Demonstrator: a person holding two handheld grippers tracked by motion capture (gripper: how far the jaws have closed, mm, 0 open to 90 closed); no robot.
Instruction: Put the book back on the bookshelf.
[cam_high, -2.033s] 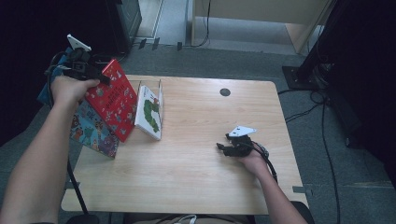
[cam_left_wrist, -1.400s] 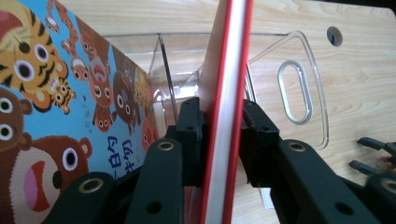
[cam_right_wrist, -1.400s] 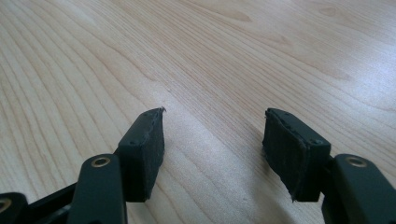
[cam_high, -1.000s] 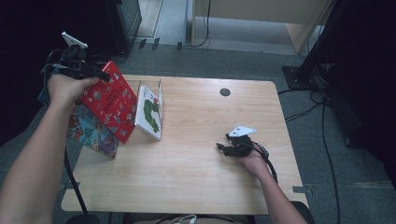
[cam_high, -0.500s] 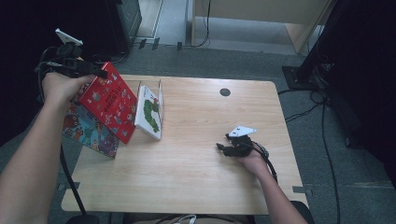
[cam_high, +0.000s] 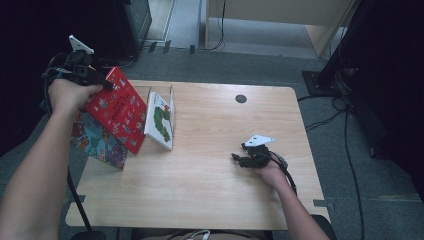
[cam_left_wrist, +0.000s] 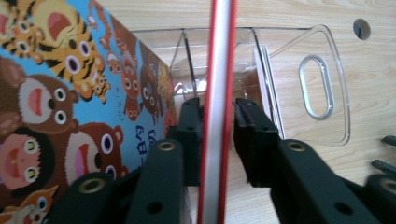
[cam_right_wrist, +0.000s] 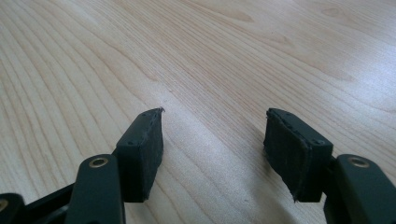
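Starting at the left edge of the worktop (cam_high: 210, 200), we have the left claw (cam_left_wrist: 218, 126) with the red picture book (cam_high: 117, 110) edge-on between its jaws. Those jaws have just been closing, and in the left gripper view the pads sit right against both covers, so we read this as a grip on the book. From above, the book is held tilted at the worktop's left rim, its lower corner down near the blue animal picture book (cam_high: 97, 142), which leans out over that same rim beneath it.

Moving right, the clear book stand (cam_left_wrist: 322, 84) waits just beside the red book, and the caterpillar picture book (cam_high: 161, 122) already stands in it, slanted. So we judge one book is shelved, the red one is in hand and not yet slotted, and the blue one is left after that.

What stands in the way? The caterpillar book takes up part of the stand, so we'd say the red book has to go into a free slot beside it, and the stand's thin dividers could catch a cover.

Further right, open wood and a small round cable port (cam_high: 241, 98). Then the right claw (cam_right_wrist: 214, 156), resting low over bare worktop, jaws apart with nothing between them, well away from the books.
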